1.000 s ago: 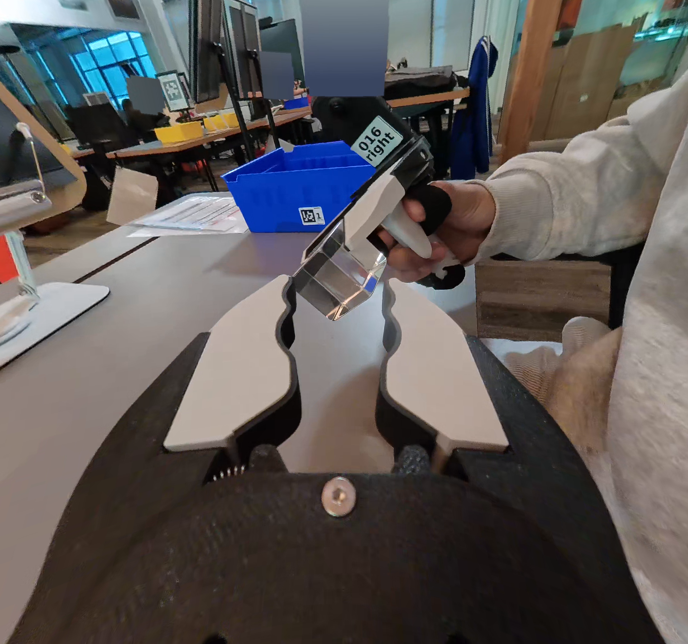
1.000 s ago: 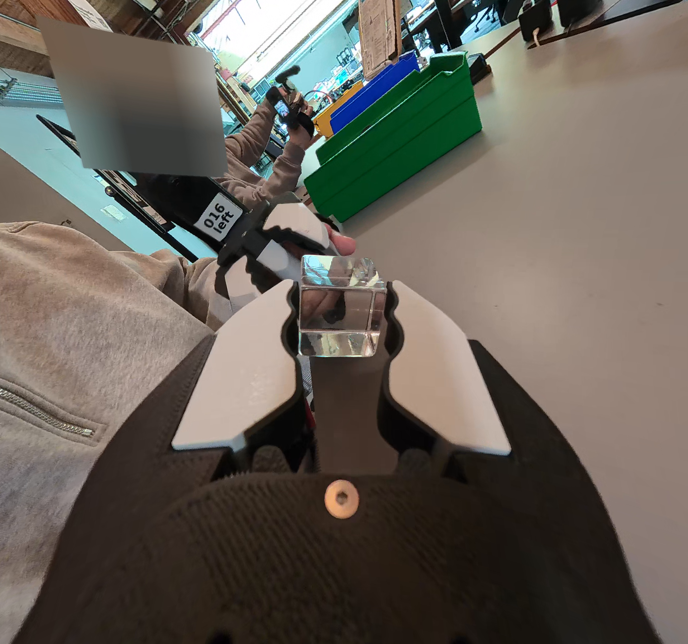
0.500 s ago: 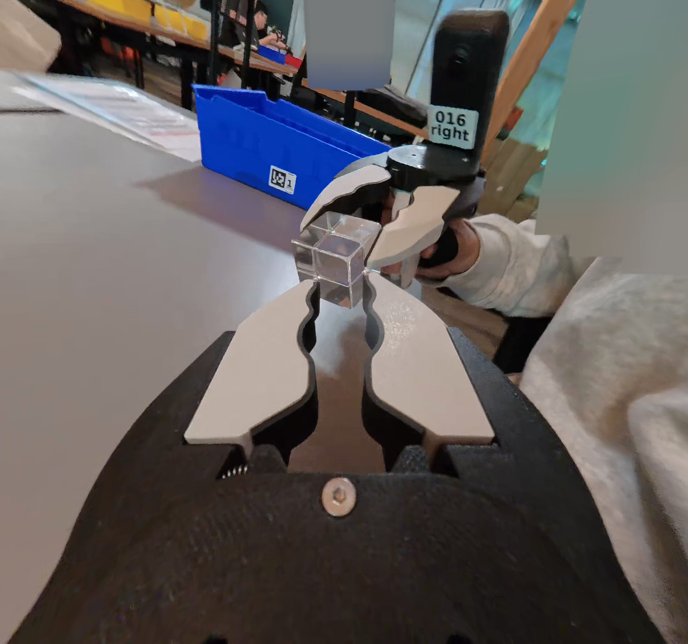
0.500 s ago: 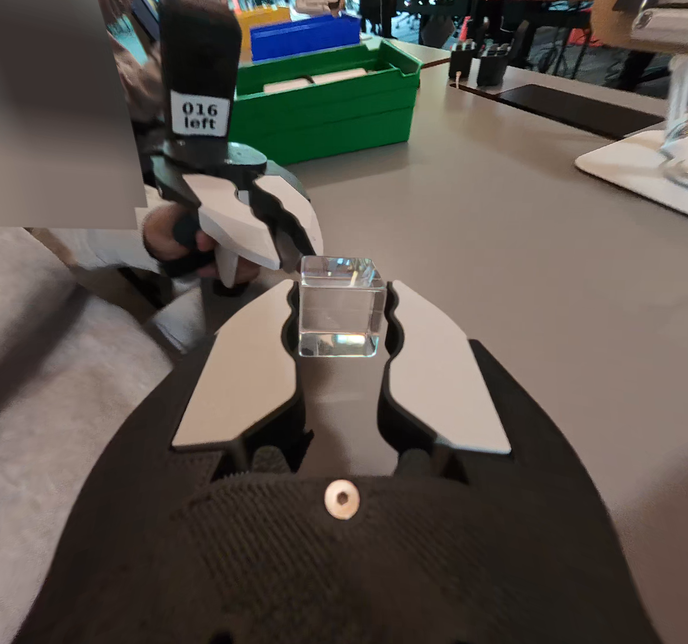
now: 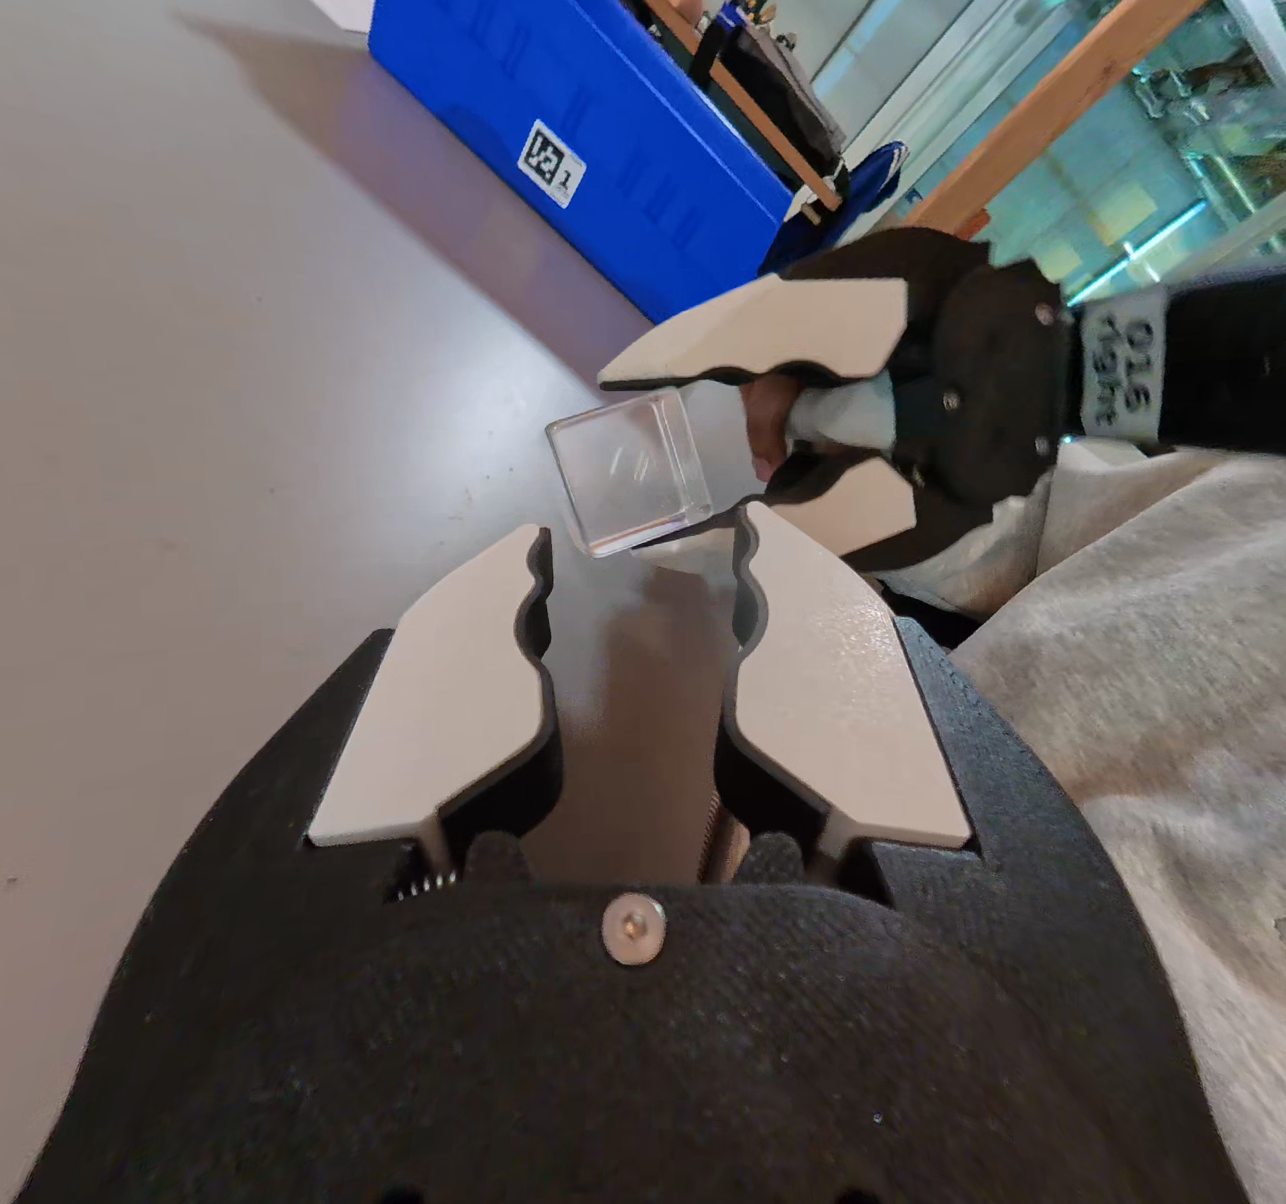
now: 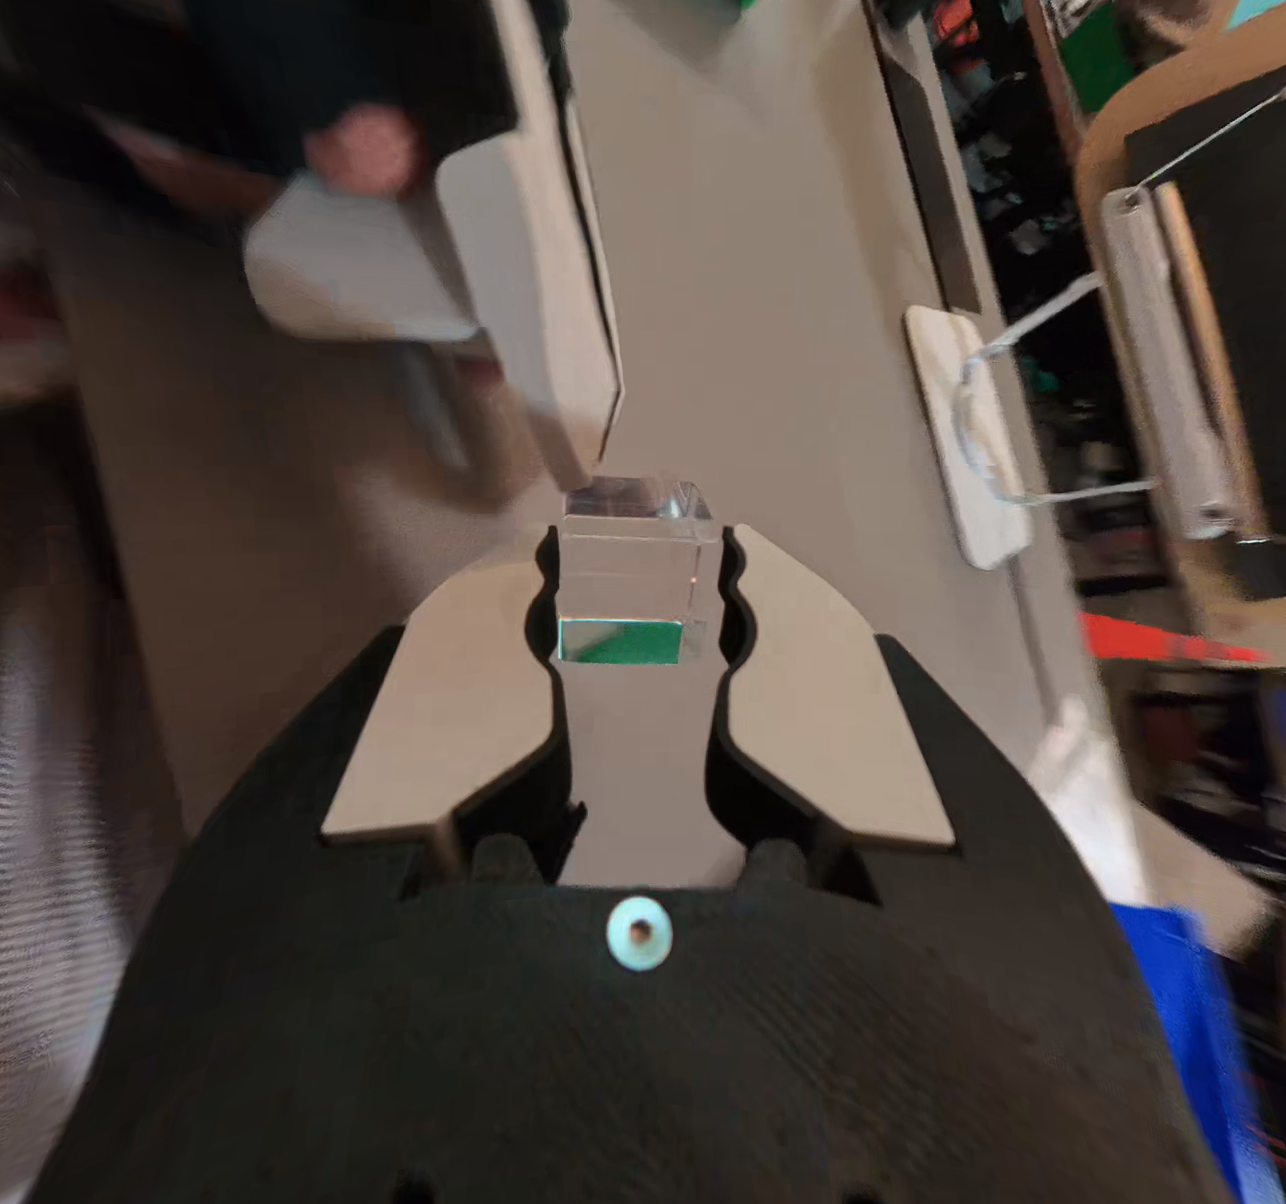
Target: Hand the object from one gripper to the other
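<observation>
Between the two grippers, dead centre of the action, sits the clear cube [image 5: 630, 478]. In the left wrist view it floats just past twelve o'clock off the left gripper [image 5: 644, 547], whose pale fingers [image 5: 452, 683] are spread wide with nothing between them. One lower corner of the cube dips close to that gap, but whether it has actually entered is hard to call from this angle.

Over at two o'clock comes the right gripper [image 5: 685, 453], turned on its side, and it is clamped on the cube: one finger above, one below. The lower finger is partly tucked behind the left gripper's own tip, and the hand on the handle peeks out only as a sliver between the fingers. A grey sleeve [image 5: 1113, 614] fills the right edge and is cut off by the frame.

Up at eleven o'clock a blue bin [image 5: 557, 126] with a small sticker stands on the grey table [image 5: 209, 405], its top cropped away.

Switch to the right wrist view and it is smeared with motion blur. The cube [image 6: 630, 579] is pinched snugly between that gripper's fingers [image 6: 480, 683], its bottom face flashing a green reflection. The left gripper [image 6: 529, 307] looms at eleven o'clock, so blurred that its spread cannot be read there; its tip reaches almost to the cube's top edge. At two o'clock a white base with a metal stand [image 6: 974, 433] streaks past, too soft to identify.
</observation>
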{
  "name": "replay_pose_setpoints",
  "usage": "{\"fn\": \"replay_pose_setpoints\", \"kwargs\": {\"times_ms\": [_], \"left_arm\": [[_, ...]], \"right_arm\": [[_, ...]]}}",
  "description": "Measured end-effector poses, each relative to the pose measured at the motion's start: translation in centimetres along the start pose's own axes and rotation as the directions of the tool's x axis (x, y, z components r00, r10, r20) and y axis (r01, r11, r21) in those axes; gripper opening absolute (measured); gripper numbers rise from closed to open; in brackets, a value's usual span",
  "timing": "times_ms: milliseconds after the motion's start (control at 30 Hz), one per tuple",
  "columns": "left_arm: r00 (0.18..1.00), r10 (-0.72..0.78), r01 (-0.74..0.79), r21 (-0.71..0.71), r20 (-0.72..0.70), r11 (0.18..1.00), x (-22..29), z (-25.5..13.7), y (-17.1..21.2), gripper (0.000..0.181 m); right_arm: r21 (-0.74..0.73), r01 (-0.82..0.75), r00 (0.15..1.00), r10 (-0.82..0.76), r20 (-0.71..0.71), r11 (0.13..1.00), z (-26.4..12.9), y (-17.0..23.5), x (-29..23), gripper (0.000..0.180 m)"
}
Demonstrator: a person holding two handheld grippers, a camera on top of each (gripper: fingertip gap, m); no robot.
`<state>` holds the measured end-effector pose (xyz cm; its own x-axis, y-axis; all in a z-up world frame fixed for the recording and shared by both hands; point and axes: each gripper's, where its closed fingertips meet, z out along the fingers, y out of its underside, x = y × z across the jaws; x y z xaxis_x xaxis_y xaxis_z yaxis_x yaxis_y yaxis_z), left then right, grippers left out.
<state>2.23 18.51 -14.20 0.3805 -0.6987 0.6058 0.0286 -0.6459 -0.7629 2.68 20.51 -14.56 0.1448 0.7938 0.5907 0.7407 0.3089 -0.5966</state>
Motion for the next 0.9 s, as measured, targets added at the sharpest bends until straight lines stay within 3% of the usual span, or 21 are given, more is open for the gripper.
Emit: {"fn": "replay_pose_setpoints", "kwargs": {"times_ms": [100, 167, 500, 733, 833, 900], "left_arm": [[0.999, -0.014, 0.015, -0.037, 0.036, 0.999, -0.7, 0.1, 0.6, 0.055], [0.999, -0.009, 0.012, -0.047, 0.052, 0.999, -0.8, 0.2, 0.7, 0.055], [0.979, 0.138, -0.117, -0.138, 0.152, 0.983, -0.9, 1.0, 1.6, 0.054], [0.989, 0.075, -0.055, -0.149, 0.131, 0.987, -1.1, 0.8, 1.9, 0.045], [0.989, 0.057, -0.039, -0.132, 0.135, 0.991, -1.4, 0.7, 1.8, 0.044], [0.992, 0.026, -0.013, -0.102, 0.125, 0.995, -1.5, 0.4, 1.3, 0.044]], "right_arm": [[-0.208, 0.234, 0.959, -0.261, -0.114, 0.95, 0.6, 1.3, 0.0, 0.045], [-0.282, 0.292, 0.934, -0.336, -0.123, 0.914, 0.8, 1.6, -0.5, 0.045], [-0.283, 0.217, 0.963, -0.252, -0.096, 0.934, 1.0, -0.8, -2.3, 0.045], [-0.266, 0.194, 0.972, -0.222, -0.08, 0.944, 1.1, -1.1, -2.7, 0.047], [-0.248, 0.183, 0.97, -0.216, -0.112, 0.951, 0.8, -1.5, -1.8, 0.067], [-0.195, 0.155, 0.979, -0.176, -0.099, 0.969, 0.6, -1.6, -1.3, 0.067]]}}
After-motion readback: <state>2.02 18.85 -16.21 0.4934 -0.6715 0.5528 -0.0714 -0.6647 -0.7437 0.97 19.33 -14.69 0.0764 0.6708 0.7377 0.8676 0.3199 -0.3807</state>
